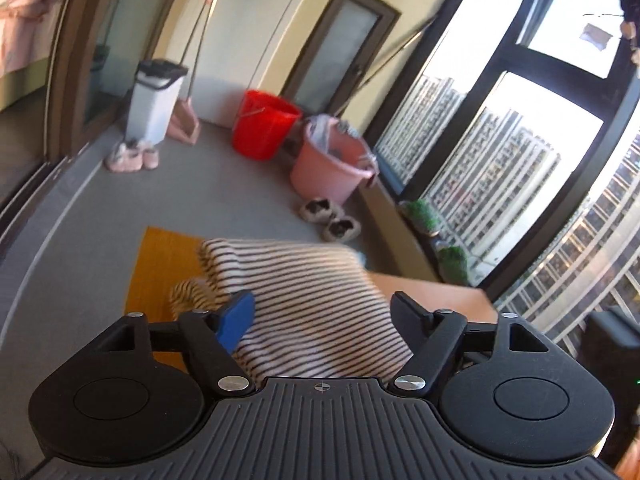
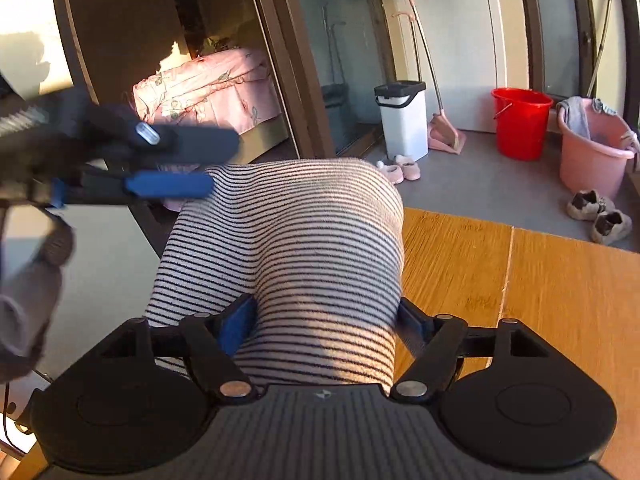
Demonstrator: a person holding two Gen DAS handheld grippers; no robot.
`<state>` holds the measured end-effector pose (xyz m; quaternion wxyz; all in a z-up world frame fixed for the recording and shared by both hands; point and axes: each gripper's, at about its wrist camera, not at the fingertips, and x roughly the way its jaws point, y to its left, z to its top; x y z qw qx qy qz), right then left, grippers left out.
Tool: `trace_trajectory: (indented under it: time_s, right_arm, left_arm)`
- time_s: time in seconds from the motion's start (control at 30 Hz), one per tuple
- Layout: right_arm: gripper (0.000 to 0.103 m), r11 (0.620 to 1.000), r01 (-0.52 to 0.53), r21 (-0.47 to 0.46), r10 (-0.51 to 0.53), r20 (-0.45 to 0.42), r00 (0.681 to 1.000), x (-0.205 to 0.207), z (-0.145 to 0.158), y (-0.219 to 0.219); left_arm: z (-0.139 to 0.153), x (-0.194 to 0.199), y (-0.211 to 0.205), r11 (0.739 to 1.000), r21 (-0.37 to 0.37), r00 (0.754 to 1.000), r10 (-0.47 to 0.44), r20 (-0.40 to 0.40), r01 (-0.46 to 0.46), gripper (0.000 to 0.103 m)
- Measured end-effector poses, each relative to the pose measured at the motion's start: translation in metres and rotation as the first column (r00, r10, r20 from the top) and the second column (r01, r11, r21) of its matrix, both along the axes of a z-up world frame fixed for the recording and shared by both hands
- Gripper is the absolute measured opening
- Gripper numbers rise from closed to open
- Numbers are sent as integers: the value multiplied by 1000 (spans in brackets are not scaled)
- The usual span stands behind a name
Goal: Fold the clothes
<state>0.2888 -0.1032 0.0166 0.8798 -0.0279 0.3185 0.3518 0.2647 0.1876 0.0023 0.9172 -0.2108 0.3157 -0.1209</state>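
Currently a striped garment [image 2: 288,248] bunched and humped over the near corner of the wooden table [image 2: 520,280], part hanging off the table's left edge, fold stage not determinable. Advisable: keep both holds level, draw the cloth taut and square to the table edge before any crease is pressed. Right gripper [image 2: 326,320] set wide, fingers flanking the cloth hump and touching it, clamping unclear; left gripper [image 1: 320,312] likewise spread wide above the garment, gripping nothing visible.

Both wrist views look forward, close over the striped garment [image 1: 320,300], sharing the red bucket [image 2: 520,122].
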Motion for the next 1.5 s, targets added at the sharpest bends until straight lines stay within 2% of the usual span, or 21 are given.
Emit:
trace_trajectory:
  time_s: [0.13,0.17,0.23,0.27,0.37,0.43,0.53,0.63,0.73,0.77,0.83,0.87,0.93,1.03,1.13,1.17,1.27,1.33,1.4,1.47,1.5]
  right_arm:
    - [82,999,-36,-31,41,160,986,-12,27,-13]
    - [78,999,-38,-29,42,169,985,-10,31,-14]
    - [59,999,-45,-9,46,159,986,-4,36,-12]
    - [58,999,-51,12,49,138,989,0,37,-9]
    - [58,994,-103,48,98,97,990,8,28,9]
    - [62,991,-130,-28,133,107,985,4,13,28]
    - [63,976,-131,-172,168,224,960,-13,-2,51]
    - [64,980,-119,-162,152,207,966,-12,9,53]
    - [66,981,-172,-88,186,194,963,-15,21,53]
    - [68,977,-193,-89,207,186,960,-17,22,57]
    - [73,964,-202,-172,234,196,952,-19,13,70]
    - [73,962,-203,-184,237,191,952,-18,11,71]
    - [73,964,-205,-171,234,169,958,-15,9,69]
    - [74,962,-218,-166,245,162,956,-14,9,65]
    - [75,962,-227,-155,252,171,952,-15,10,61]
    - [75,962,-231,-142,253,163,954,-13,12,59]
    - [86,962,-247,-118,259,110,959,-1,18,49]
    - [86,971,-219,-98,227,83,970,11,23,40]
    - [86,986,-160,-35,162,66,985,25,30,28]
    - [74,996,-69,57,66,64,996,45,34,18]
    - [61,995,-36,92,33,38,999,57,33,18]
  left_arm:
    - [-10,14,3,1000,-1,1000,-3,-30,3,72]
    - [-11,14,5,1000,-1,1000,-5,-28,5,72]
    - [-13,14,5,1000,9,1000,-11,-19,11,72]
    - [-14,14,5,1000,14,1000,-14,-14,15,73]
    - [-17,13,7,1000,16,1000,-22,-6,22,73]
    - [-19,12,8,1000,16,1000,-24,-7,24,73]
    - [-21,10,6,999,31,1000,-26,1,26,73]
    - [-22,10,8,1000,14,1000,-21,7,21,73]
    - [-19,7,12,1000,-13,1000,-8,13,8,73]
    - [-17,6,13,1000,-22,1000,-2,16,2,73]
    - [-11,-1,16,999,-40,999,14,30,-13,73]
    - [-4,-9,17,999,-49,999,25,47,-23,75]
    - [-1,-17,12,999,15,998,34,47,-34,87]
    - [-2,-26,1,988,151,999,41,31,-45,90]
    - [-3,-35,-10,958,284,999,50,16,-53,90]
    - [-5,-37,-11,951,303,999,49,15,-52,92]
    - [-9,-33,-5,960,275,999,47,8,-48,95]
    - [-11,-32,-2,964,262,999,43,3,-42,97]
    - [-14,-31,2,970,238,999,40,-2,-39,98]
    - [-17,-32,5,976,213,999,42,-8,-39,99]
    - [-18,-34,6,978,206,999,41,-11,-38,100]
